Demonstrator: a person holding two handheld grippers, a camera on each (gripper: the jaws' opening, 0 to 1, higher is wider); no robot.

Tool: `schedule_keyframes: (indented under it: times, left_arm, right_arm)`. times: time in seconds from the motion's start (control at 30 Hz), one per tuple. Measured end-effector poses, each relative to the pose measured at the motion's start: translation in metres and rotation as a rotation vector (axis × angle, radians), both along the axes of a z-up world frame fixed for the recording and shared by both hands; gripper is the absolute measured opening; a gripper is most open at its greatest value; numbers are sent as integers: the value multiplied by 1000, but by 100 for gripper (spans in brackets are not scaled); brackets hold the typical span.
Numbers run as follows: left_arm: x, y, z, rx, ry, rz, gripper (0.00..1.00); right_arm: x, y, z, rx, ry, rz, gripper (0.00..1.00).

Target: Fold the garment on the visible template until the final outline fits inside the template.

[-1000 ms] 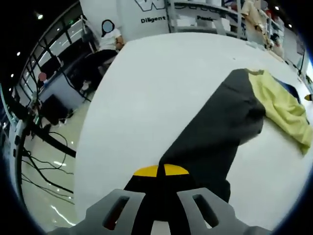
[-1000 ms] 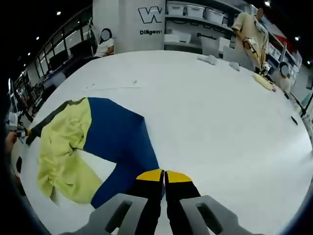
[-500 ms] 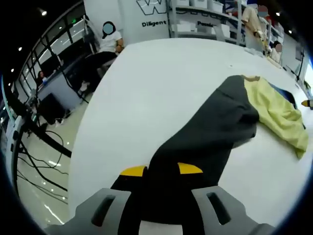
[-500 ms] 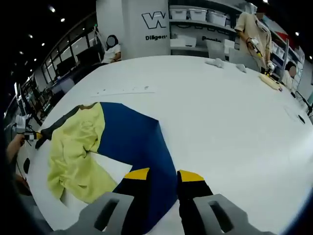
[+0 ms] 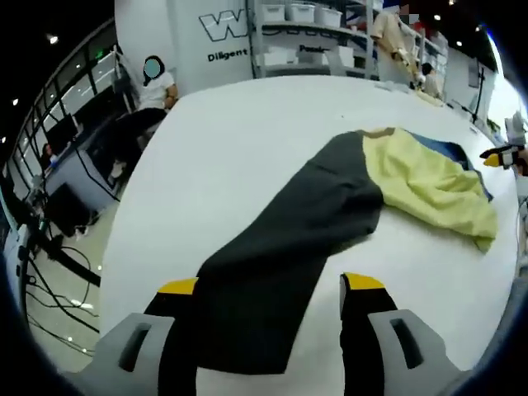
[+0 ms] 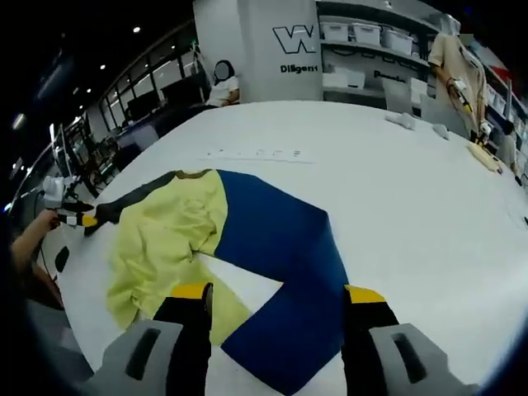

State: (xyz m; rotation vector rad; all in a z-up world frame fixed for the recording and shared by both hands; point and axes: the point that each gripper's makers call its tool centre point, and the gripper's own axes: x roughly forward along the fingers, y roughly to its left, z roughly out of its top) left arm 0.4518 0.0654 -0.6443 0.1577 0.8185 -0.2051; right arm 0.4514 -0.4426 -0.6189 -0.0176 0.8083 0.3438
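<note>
Two sleeves lie flat for folding; left gripper (image 5: 271,289) gapes over dark sleeve (image 5: 285,252); right gripper (image 6: 276,295) gapes over blue sleeve (image 6: 285,256).

Both grippers look the same: left gripper (image 5: 271,289) and right gripper (image 6: 275,295) each have black fingers (image 5: 360,330) capped with yellow tips (image 6: 364,294), bolted onto light grey plastic mounts (image 6: 412,359) with slotted cutouts.

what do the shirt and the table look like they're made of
The shirt looks like soft matte knit cloth, likely cotton or a blend: it drapes and wrinkles in yellow, blue and dark grey panels. The table looks like a smooth white laminate or painted board with a faint sheen.
</note>
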Motion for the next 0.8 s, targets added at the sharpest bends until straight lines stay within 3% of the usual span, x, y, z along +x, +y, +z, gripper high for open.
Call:
schedule_keyframes:
  times: [0.1,0.4,0.7,0.8]
  left_arm:
    - [-5,-21,3,-51,-6,-35,75]
    - [-20,-61,10,-110,-19,-113,88]
    - [-46,-109,6,-163,4,-216,93]
    - [-54,-129,6,-224,4,-233,93]
  right_arm:
    - [-5,13,-1,-6,3,55,69]
    - [-21,40,-13,-1,23,161,77]
    - [-31,59,-22,12,20,245,84]
    - [-34,67,-25,20,14,279,86]
